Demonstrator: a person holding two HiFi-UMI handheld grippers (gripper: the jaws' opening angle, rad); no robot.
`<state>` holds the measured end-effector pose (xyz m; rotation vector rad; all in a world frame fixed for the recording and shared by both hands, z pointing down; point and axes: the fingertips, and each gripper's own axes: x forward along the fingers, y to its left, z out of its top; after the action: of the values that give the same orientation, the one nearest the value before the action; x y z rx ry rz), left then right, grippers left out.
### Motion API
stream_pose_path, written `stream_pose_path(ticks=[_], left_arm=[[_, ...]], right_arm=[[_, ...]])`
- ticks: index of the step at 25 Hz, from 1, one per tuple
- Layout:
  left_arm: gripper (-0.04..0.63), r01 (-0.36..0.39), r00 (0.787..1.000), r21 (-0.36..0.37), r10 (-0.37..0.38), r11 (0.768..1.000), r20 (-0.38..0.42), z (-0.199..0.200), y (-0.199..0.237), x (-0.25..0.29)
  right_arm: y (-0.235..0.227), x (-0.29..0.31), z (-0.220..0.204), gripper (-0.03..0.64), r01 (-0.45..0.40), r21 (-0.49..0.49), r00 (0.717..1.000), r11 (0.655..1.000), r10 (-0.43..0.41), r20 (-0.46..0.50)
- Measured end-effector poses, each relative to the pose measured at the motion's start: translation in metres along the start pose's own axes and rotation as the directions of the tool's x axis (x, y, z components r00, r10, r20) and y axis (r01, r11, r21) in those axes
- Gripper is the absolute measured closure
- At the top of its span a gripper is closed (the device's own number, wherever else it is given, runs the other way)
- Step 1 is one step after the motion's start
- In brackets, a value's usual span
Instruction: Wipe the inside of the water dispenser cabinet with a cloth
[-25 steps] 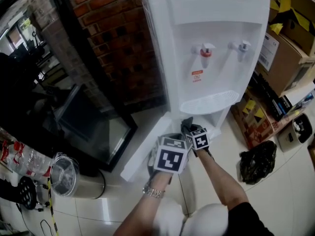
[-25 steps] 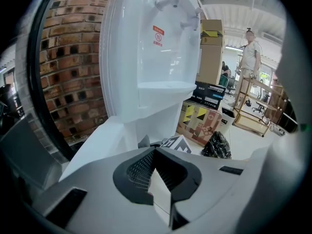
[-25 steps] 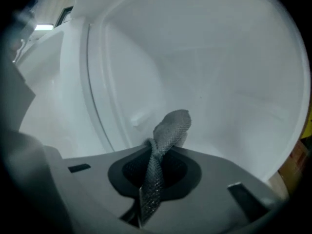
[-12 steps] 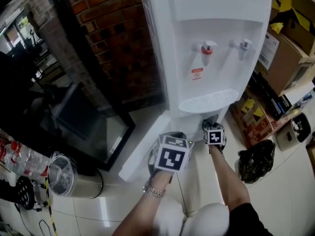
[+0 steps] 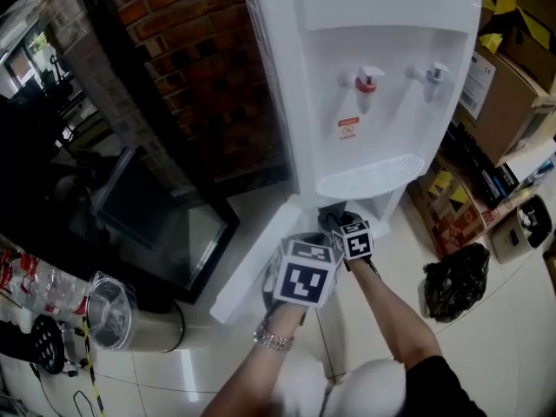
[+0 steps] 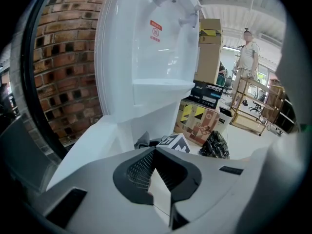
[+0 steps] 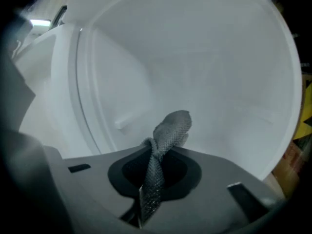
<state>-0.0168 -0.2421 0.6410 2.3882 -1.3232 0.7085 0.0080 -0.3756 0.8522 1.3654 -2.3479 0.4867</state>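
The white water dispenser [image 5: 373,59] stands against a brick wall, its lower cabinet door [image 5: 252,263] swung open to the left. My right gripper [image 5: 337,222] reaches into the cabinet opening, shut on a grey mesh cloth [image 7: 168,130]. In the right gripper view the cloth sticks up from the right gripper [image 7: 155,172] in front of the white inner wall [image 7: 209,67]. My left gripper [image 5: 300,266] hovers just outside by the door's edge, jaws closed together. The left gripper [image 6: 157,182] looks at the dispenser front and the cloth [image 6: 144,141].
Cardboard boxes [image 5: 512,50] and a black bag [image 5: 453,283] sit to the dispenser's right. A brick wall [image 5: 208,76], a dark glass panel [image 5: 165,224] and a metal bin [image 5: 113,311] lie to the left. A person [image 6: 249,52] stands far off.
The right gripper with the cloth swung to the right side of the cabinet opening, then came back left towards the middle. The left gripper stayed put.
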Motion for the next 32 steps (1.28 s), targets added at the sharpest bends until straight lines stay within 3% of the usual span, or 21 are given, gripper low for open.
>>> stream_pose_path(ticks=[5, 9, 13, 15, 19, 24, 27, 29, 32], left_arm=[[0.594, 0.004, 1.000, 0.000, -0.004, 1.000, -0.007, -0.003, -0.001, 0.003], [0.594, 0.004, 1.000, -0.005, -0.004, 1.000, -0.008, -0.004, 0.000, 0.003], [0.594, 0.012, 1.000, -0.003, -0.012, 1.000, -0.005, -0.003, -0.001, 0.004], [0.594, 0.015, 1.000, -0.002, -0.015, 1.000, -0.006, -0.003, -0.002, 0.005], [0.594, 0.020, 1.000, 0.004, -0.020, 1.000, -0.009, -0.003, -0.003, 0.007], [0.594, 0.010, 1.000, -0.004, -0.010, 1.000, -0.012, -0.005, 0.001, 0.007], [0.594, 0.013, 1.000, 0.013, -0.013, 1.000, -0.014, -0.005, 0.002, 0.010], [0.594, 0.014, 1.000, 0.028, -0.014, 0.999, -0.010, -0.003, 0.002, 0.010], [0.594, 0.008, 1.000, -0.003, -0.008, 1.000, -0.021, -0.008, 0.004, 0.009]], right_arm=[[-0.002, 0.016, -0.027, 0.584, 0.000, -0.077, 0.997, 0.997, -0.006, -0.080], [-0.054, -0.002, -0.033, 0.583, 0.151, -0.043, 0.982, 0.988, -0.155, -0.107], [-0.116, -0.034, -0.035, 0.583, 0.333, -0.018, 0.936, 0.943, -0.333, -0.112], [-0.130, -0.045, -0.033, 0.583, 0.376, 0.012, 0.922, 0.927, -0.373, -0.102], [-0.107, -0.032, -0.024, 0.584, 0.312, 0.045, 0.949, 0.949, -0.309, -0.065], [-0.035, 0.005, -0.001, 0.583, 0.091, -0.023, 0.996, 0.996, -0.091, 0.022], [-0.002, 0.018, 0.006, 0.583, -0.014, -0.057, 0.999, 0.998, 0.016, 0.033], [0.003, 0.019, 0.002, 0.583, -0.026, -0.084, 1.000, 0.996, 0.026, 0.006], [-0.031, 0.024, -0.019, 0.583, 0.075, -0.074, 0.996, 0.994, -0.078, -0.049]])
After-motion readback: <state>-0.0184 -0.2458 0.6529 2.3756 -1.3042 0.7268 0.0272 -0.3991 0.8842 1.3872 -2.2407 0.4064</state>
